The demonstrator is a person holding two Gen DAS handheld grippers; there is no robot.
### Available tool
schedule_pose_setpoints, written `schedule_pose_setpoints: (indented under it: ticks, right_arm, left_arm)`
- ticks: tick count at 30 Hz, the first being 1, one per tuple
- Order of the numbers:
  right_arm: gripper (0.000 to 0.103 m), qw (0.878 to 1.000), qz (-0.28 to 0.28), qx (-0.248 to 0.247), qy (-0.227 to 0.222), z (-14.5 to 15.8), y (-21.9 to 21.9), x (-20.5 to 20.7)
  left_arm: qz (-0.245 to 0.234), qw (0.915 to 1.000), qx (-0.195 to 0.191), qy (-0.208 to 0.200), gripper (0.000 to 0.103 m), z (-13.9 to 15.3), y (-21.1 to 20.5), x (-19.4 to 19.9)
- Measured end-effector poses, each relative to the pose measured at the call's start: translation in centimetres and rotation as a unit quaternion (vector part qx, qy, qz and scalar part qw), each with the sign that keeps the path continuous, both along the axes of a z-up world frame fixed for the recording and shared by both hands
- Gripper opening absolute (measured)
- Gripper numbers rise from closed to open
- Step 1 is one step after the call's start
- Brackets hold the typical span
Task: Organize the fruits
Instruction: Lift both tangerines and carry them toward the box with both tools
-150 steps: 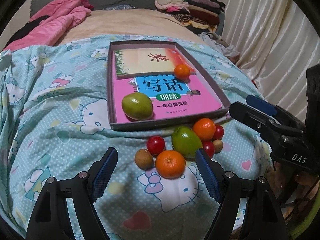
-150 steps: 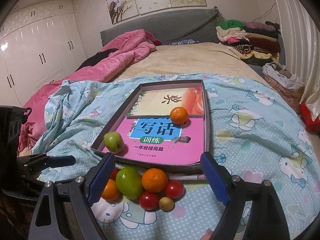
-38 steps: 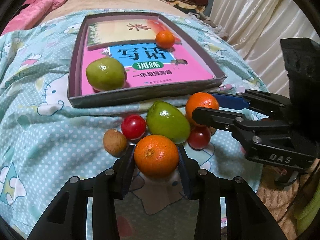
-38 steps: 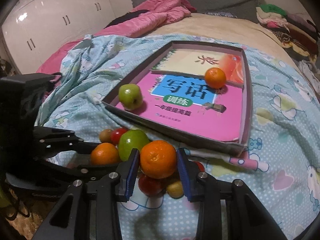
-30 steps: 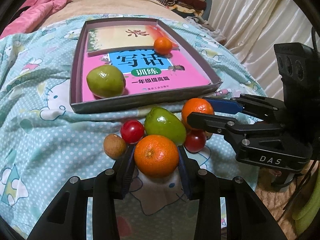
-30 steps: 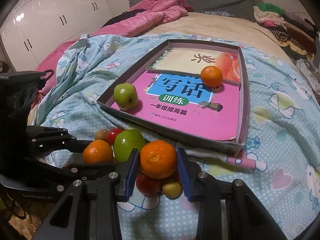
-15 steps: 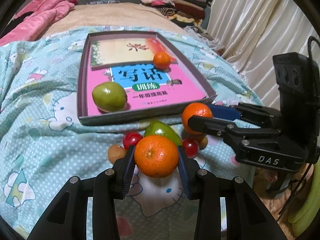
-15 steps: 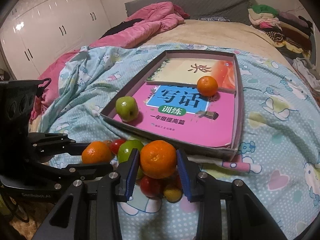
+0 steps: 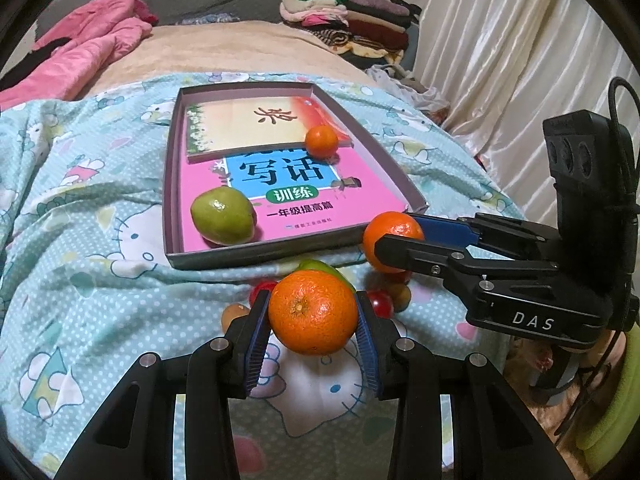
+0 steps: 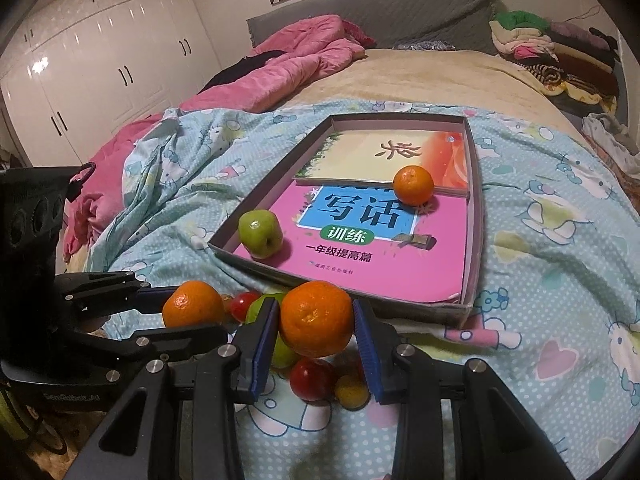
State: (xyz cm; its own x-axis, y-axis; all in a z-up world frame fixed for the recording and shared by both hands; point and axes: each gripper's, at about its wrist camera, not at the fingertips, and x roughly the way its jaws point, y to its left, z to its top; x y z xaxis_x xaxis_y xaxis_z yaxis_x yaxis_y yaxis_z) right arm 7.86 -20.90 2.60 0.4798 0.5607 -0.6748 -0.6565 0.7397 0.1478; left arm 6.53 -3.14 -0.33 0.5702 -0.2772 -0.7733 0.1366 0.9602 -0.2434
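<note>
My left gripper (image 9: 313,304) is shut on an orange (image 9: 313,320) and holds it above the fruit pile (image 9: 384,300) on the bedspread. To its right, my right gripper (image 9: 394,232) is shut on a second orange (image 9: 390,226), close to the tray's near corner. In the right wrist view that orange (image 10: 317,318) sits between the blue pads of the right gripper (image 10: 316,308), and the left gripper (image 10: 192,310) shows at the left with its own orange (image 10: 193,309). The shallow tray (image 9: 256,254) holds two books, a green apple (image 9: 222,216) and a small orange (image 9: 321,141).
Left on the spread under the grippers are a green fruit (image 10: 260,308), red tomatoes (image 10: 312,378) and small brownish fruits (image 10: 352,392). A pink quilt (image 10: 288,60) lies at the back left, folded clothes (image 9: 344,12) at the head of the bed, a curtain (image 9: 520,60) on the right.
Five seconds ago both grippers stood open by the pile; each now grips an orange. Over the last second both have raised their oranges a little off the pile.
</note>
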Motion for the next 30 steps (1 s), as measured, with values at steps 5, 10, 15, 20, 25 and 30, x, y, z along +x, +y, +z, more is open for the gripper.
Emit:
schedule_pose_setpoints:
  ticks: [5, 10, 15, 20, 25, 30]
  right_arm:
    - [0.038, 1.000, -0.007, 0.008, -0.006, 0.4, -0.4, 0.0]
    - [0.038, 1.000, -0.016, 0.018, -0.012, 0.8, -0.7, 0.2]
    - [0.038, 0.999, -0.024, 0.029, -0.020, 1.2, -1.1, 0.2]
    - [0.038, 0.998, -0.028, 0.039, -0.028, 1.7, -1.4, 0.3]
    - [0.038, 0.998, -0.032, 0.049, -0.037, 2.1, -1.6, 0.2]
    - [0.038, 0.996, -0.039, 0.062, -0.048, 2.7, -2.0, 0.1]
  left_arm:
    - [0.009, 1.0000, -0.001, -0.003, 0.041, 0.3, 0.3, 0.0]
    - [0.019, 0.9998, -0.004, -0.006, 0.041, 0.5, 0.5, 0.1]
    - [0.025, 0.9997, -0.001, -0.009, 0.041, 0.8, 0.6, 0.1]
    - [0.028, 0.9995, 0.006, -0.014, 0.041, 1.1, 0.6, 0.0]
    - [0.033, 0.9993, 0.005, -0.017, 0.041, 1.4, 0.6, 0.1]
    - [0.038, 0.9990, 0.007, -0.022, 0.041, 1.8, 0.7, 0.3]
